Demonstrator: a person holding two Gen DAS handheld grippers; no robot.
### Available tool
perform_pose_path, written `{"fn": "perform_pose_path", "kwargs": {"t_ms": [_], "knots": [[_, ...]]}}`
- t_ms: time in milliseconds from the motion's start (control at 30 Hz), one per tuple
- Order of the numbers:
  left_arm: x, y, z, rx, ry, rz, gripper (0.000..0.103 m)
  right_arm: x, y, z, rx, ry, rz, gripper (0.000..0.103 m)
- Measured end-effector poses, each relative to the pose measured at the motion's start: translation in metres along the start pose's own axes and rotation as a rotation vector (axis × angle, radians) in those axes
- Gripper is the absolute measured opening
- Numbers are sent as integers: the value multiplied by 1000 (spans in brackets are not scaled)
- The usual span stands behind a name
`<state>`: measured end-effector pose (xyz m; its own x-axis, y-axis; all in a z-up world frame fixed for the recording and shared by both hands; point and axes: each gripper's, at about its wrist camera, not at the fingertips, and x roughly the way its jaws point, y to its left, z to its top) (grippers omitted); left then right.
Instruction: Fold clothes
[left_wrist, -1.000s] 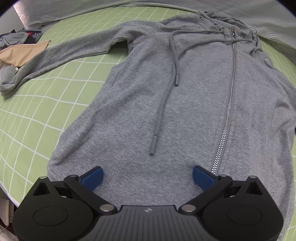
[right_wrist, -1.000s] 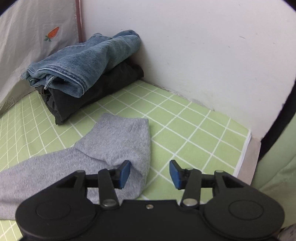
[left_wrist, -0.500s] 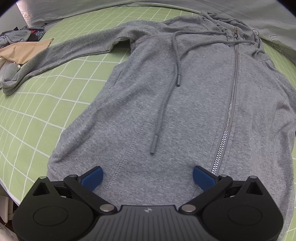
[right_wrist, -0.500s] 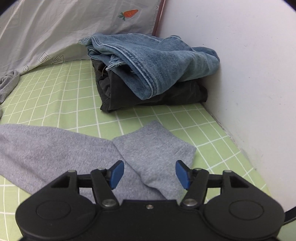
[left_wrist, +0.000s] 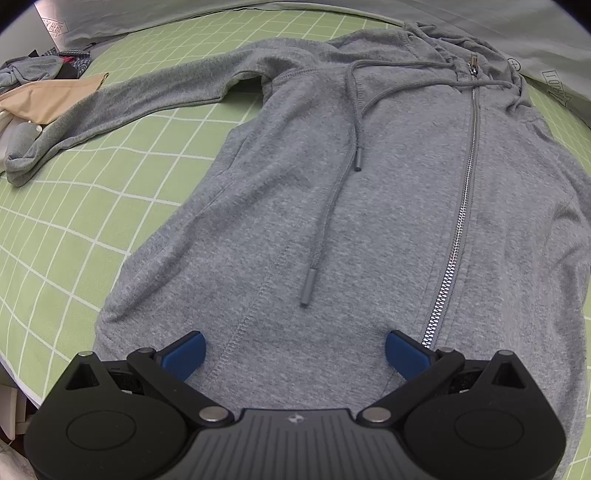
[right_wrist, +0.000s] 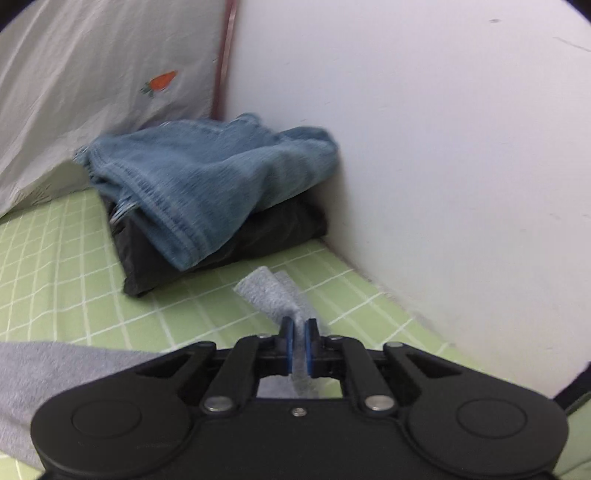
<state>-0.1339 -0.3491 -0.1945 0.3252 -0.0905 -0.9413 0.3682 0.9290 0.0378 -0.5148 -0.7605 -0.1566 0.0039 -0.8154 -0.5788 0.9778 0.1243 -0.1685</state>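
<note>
Grey zip hoodie (left_wrist: 332, 206) spread face-up on the green checked bed sheet (left_wrist: 74, 221), filling the centre and right of the left wrist view; its one visible sleeve (left_wrist: 122, 103) runs out to the upper left. Left gripper (left_wrist: 293, 350) at lower centre, jaws wide apart over the hem, nothing between the pads. Right gripper (right_wrist: 299, 349) at lower centre of its own view, jaws having just been closing and now clamped on the cuff of the other sleeve (right_wrist: 269, 291), which stands up in a pinched fold; folded jeans (right_wrist: 207, 184) on a dark garment (right_wrist: 258, 240) sit against the wall (right_wrist: 443, 147) behind. Step in hand, judged: sleeve fold begun; the next move likely calls for carrying the cuff across onto the chest, laying it flat before release.
</note>
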Motion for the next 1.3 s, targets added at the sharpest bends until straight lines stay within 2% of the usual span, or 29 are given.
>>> {"fn": "perform_pose_path", "kwargs": {"t_ms": [33, 100, 133, 167, 200, 233, 333, 367, 467, 533, 633, 767, 867, 967, 1067, 1133, 1200, 1300], "knots": [[0, 0, 0, 0, 0, 0, 103, -1, -12, 2, 26, 6, -71, 6], [0, 0, 1, 0, 2, -1, 103, 8, -25, -3, 18, 75, -172, 7], [1, 0, 1, 0, 3, -2, 103, 14, -31, -6, 9, 114, -219, 14], [1, 0, 2, 0, 4, -2, 103, 15, -29, -8, 2, 129, -228, 20], [1, 0, 2, 2, 5, -3, 103, 15, -26, -11, -4, 135, -224, 37], [1, 0, 2, 3, 5, -4, 103, 14, -22, -13, -10, 142, -220, 45], [1, -1, 1, 6, 2, -5, 103, 11, -4, -17, -30, 152, -184, 46], [2, -1, 2, 9, 2, -6, 103, 9, 10, -15, -39, 147, -148, 46], [2, -1, 4, 21, 6, -10, 103, -1, 65, -7, -99, 129, 47, 42], [2, 0, 6, 36, 10, -15, 103, -10, 109, -6, -139, 126, 192, 32], [1, 4, 10, 47, 1, 7, 103, -27, 171, -8, -192, 122, 395, 27], [1, 22, 18, 50, -12, 46, 103, -63, 261, -9, -281, 96, 671, 26], [4, 40, 26, 16, 9, 3, 102, -76, 311, -14, -313, 139, 791, 26], [8, 43, 35, 54, 18, -8, 102, -76, 345, -22, -378, 173, 758, 26], [12, 45, 46, 113, 9, -13, 102, -66, 356, -28, -364, 229, 729, 25], [16, 47, 54, 144, 5, -11, 102, -61, 357, -26, -359, 243, 737, 3], [21, 50, 61, 149, 15, -12, 102, -58, 360, -24, -381, 229, 722, 2], [26, 58, 69, 110, 36, -37, 102, -44, 365, -17, -381, 195, 619, 1]]}}
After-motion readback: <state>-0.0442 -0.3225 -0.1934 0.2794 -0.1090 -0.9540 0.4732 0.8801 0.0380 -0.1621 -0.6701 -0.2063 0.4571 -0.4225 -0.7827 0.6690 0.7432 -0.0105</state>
